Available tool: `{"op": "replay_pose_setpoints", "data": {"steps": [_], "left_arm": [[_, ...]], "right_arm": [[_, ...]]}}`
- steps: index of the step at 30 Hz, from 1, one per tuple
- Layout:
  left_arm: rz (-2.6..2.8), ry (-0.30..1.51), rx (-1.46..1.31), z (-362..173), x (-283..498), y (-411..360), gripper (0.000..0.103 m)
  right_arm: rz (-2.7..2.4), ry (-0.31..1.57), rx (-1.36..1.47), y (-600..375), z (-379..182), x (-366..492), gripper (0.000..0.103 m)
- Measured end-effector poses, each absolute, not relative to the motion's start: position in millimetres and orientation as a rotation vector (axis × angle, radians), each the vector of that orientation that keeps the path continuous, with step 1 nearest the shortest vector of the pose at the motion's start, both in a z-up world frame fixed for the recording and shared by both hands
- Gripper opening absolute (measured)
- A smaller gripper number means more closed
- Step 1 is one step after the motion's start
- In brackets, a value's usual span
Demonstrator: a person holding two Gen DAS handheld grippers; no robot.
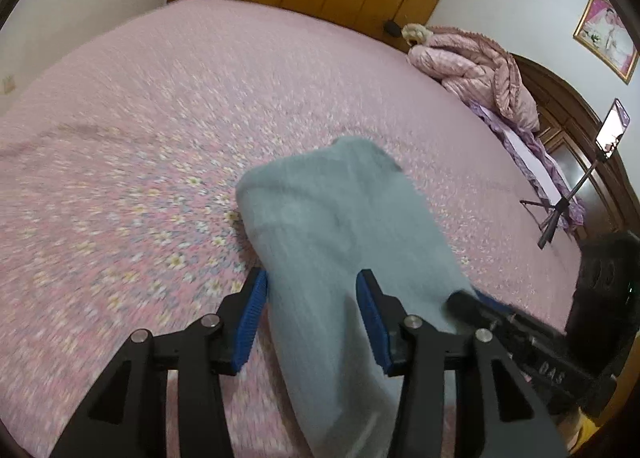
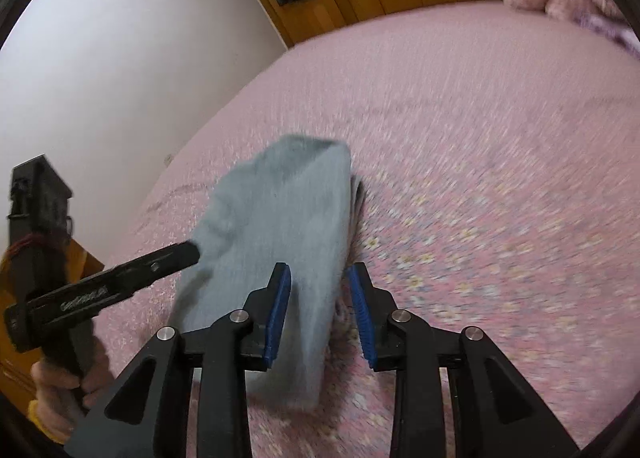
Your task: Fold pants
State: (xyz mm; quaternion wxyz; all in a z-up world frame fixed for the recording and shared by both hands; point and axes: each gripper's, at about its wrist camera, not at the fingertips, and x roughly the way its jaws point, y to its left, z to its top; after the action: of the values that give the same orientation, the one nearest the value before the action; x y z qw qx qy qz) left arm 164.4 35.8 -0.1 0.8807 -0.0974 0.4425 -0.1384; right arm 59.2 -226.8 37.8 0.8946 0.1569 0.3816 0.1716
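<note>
Left wrist view. At the left and middle of the frame spreads the pink floral bedspread (image 1: 140, 138), blurred. At lower centre the left gripper (image 1: 312, 298) stands with its blue pads (image 1: 252, 322) spread; a band of the grey-blue pants (image 1: 320, 218) runs between them. The cloth brushes the right-hand pad, a gap shows at the left-hand one, and neither pad presses it. At lower right the right gripper (image 1: 464, 298) reaches in to the cloth's edge. At far right stand a phone on a tripod (image 1: 608, 130) and, above it, a heaped pink quilt (image 1: 480, 66).

Right wrist view. At lower left a hand (image 2: 60, 386) carries the left gripper, whose black finger (image 2: 176, 258) meets the cloth's left edge. At centre the pants, already folded to a narrow stack, lie on the bedspread and rise toward the camera. At lower centre the right gripper (image 2: 320, 290) has its pads parted around the cloth's near end; whether they actually nip it cannot be told.

Handling. The pants appear soft, light and limp, probably knitted: they would sag wherever unsupported, and the layers may slide apart. Holds are best taken at the two near corners, pinching every layer at once.
</note>
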Motion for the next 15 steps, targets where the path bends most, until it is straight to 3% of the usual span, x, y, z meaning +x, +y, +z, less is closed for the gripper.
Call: {"op": "replay_pose_setpoints", "data": {"steps": [5, 15], "left_arm": [[-0.278, 0.915, -0.172, 12, 130, 20, 0.037], [-0.193, 0.967, -0.115, -16, 119, 1, 0.036]], "right_arm": [[0.422, 0.745, 0.227, -216, 53, 31, 0.027], [0.370, 0.910, 0.150, -214, 3, 50, 0.023]]}}
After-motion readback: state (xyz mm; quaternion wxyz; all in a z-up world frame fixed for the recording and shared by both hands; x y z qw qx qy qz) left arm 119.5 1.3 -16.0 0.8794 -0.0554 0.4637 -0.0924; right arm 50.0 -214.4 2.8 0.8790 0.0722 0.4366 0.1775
